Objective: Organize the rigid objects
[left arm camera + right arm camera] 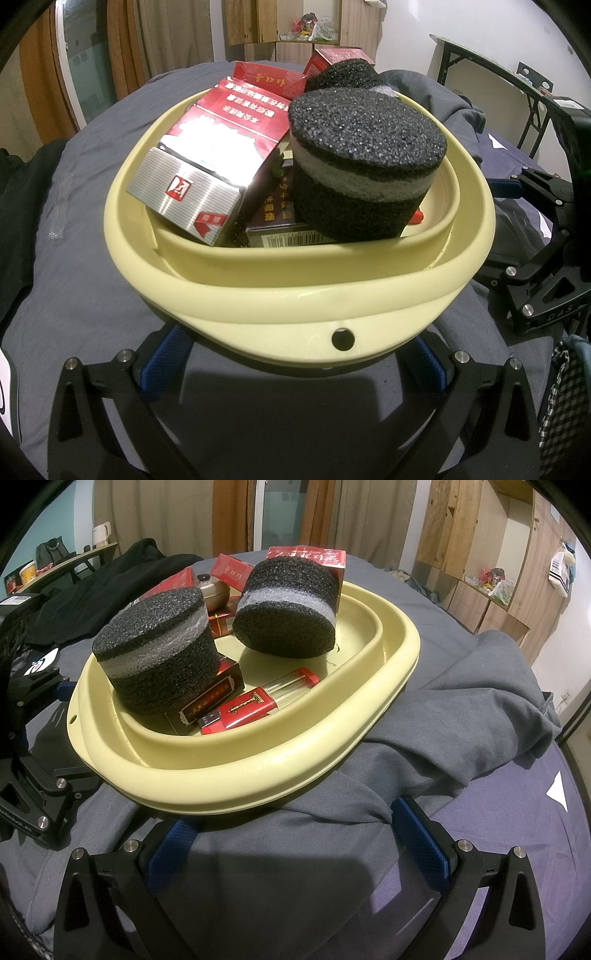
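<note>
I am viewing a pale yellow oval plastic basin [258, 775] sitting on a grey-blue bedcover [461, 716], already loaded with rigid items. I am holding the left gripper [295, 373] with its blue-padded fingers spread wide either side of the basin's near end, which carries a small round hole, and gripping nothing that I can see; whether the pads are touching the rim I cannot tell. I am holding the right gripper [299, 845] spread wide as well, empty, just below the basin's long side, over a fold of the cover. I am judging the main risk to be tipping: the basin is resting on soft, creased bedding, so a lift or push from one end could slide the load. The tilted black foam cylinder with a grey band [290, 609] is leaning on a red carton [306, 555] and could roll; the upright one [157, 653] is perching on a dark box [212, 698]. I am counting two foam cylinders, at least three red cartons, one silver-ended red pack [207, 162], one dark box, one small red case [243, 710], one clear tube with a red cap [291, 685], and one brown lidded jar [214, 590].
</note>
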The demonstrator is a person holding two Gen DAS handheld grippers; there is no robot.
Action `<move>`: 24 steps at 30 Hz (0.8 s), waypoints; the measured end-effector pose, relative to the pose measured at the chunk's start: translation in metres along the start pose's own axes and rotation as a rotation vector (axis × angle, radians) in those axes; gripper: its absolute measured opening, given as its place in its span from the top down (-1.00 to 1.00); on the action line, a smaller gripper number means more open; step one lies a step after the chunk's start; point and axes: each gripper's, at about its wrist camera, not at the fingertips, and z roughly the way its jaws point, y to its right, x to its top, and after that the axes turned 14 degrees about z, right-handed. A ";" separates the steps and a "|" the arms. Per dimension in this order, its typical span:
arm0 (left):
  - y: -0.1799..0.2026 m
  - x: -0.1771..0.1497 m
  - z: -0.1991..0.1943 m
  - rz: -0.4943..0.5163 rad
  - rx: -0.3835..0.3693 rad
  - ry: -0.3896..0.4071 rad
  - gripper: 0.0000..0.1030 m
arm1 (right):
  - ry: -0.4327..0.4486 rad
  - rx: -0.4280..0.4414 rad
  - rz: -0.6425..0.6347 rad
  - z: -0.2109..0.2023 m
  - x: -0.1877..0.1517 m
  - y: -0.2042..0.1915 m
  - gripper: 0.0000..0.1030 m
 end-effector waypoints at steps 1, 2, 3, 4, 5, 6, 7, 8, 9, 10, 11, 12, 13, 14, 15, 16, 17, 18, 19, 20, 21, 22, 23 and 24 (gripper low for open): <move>0.000 0.000 -0.001 0.000 0.000 0.000 -1.00 | 0.000 0.000 0.000 0.000 0.000 0.000 -0.99; 0.000 0.000 0.000 0.000 0.000 0.000 -1.00 | 0.000 0.000 0.000 0.000 0.000 0.000 -0.99; 0.000 -0.001 -0.001 0.000 0.000 0.000 -1.00 | 0.000 0.001 0.000 0.000 0.000 0.000 -0.99; 0.000 -0.001 0.000 0.000 0.000 0.000 -1.00 | 0.000 0.000 0.000 0.000 0.000 0.000 -0.99; 0.000 0.000 0.000 0.000 0.000 0.000 -1.00 | 0.000 0.000 0.000 0.000 0.000 0.000 -0.99; 0.000 0.000 0.000 0.000 0.000 0.000 -1.00 | 0.000 0.000 0.000 0.000 0.000 0.000 -0.99; 0.000 0.000 -0.001 0.000 0.000 0.000 -1.00 | 0.000 0.001 0.000 0.000 0.000 0.000 -0.99; 0.000 -0.001 -0.001 0.000 0.000 0.000 -1.00 | 0.000 0.001 0.000 0.000 0.000 0.000 -0.99; 0.000 0.000 0.000 0.000 0.000 0.000 -1.00 | 0.000 0.000 0.000 0.000 0.000 0.000 -0.99; 0.000 -0.001 -0.001 0.000 0.000 0.000 -1.00 | 0.000 0.000 0.000 0.000 0.000 0.000 -0.99; 0.000 0.000 0.000 0.000 0.000 0.000 -1.00 | 0.000 0.000 0.000 0.000 0.000 0.000 -0.99; 0.000 0.000 0.000 0.000 0.000 0.000 -1.00 | 0.000 0.000 0.000 0.000 0.000 0.000 -0.99; 0.000 -0.001 -0.001 0.000 0.000 0.000 -1.00 | 0.000 0.000 0.000 0.000 0.000 0.000 -0.99; 0.000 0.000 0.000 0.000 0.000 0.000 -1.00 | 0.000 0.000 0.000 0.000 0.000 0.000 -0.99; 0.000 -0.001 -0.001 0.000 0.000 0.000 -1.00 | 0.000 0.000 0.000 0.000 0.000 0.000 -0.99; 0.000 -0.001 0.000 0.000 0.000 0.000 -1.00 | 0.000 0.000 0.000 0.000 0.000 0.000 -0.99; 0.000 0.000 0.000 0.000 0.000 0.000 -1.00 | 0.000 0.000 0.000 0.000 0.000 0.000 -0.99; 0.000 0.000 0.000 0.000 0.000 0.000 -1.00 | 0.000 0.000 0.000 0.000 0.000 0.000 -0.99; 0.000 -0.001 -0.001 0.000 0.000 0.000 -1.00 | 0.000 0.000 0.000 0.000 0.000 0.000 -0.99; 0.000 0.000 0.000 0.000 0.000 0.000 -1.00 | 0.000 0.000 0.000 0.000 0.000 0.000 -0.99; 0.000 0.000 0.000 0.000 0.000 0.000 -1.00 | 0.000 0.000 0.000 0.000 0.000 0.000 -0.99; 0.000 -0.001 -0.001 0.000 0.000 0.000 -1.00 | 0.000 0.000 0.000 0.000 0.000 0.000 -0.99; 0.000 0.000 0.000 0.000 0.000 0.000 -1.00 | 0.000 0.000 0.000 0.000 0.000 0.000 -0.99; 0.000 0.000 0.000 0.000 0.000 0.000 -1.00 | 0.000 0.000 0.000 0.000 0.000 0.000 -0.99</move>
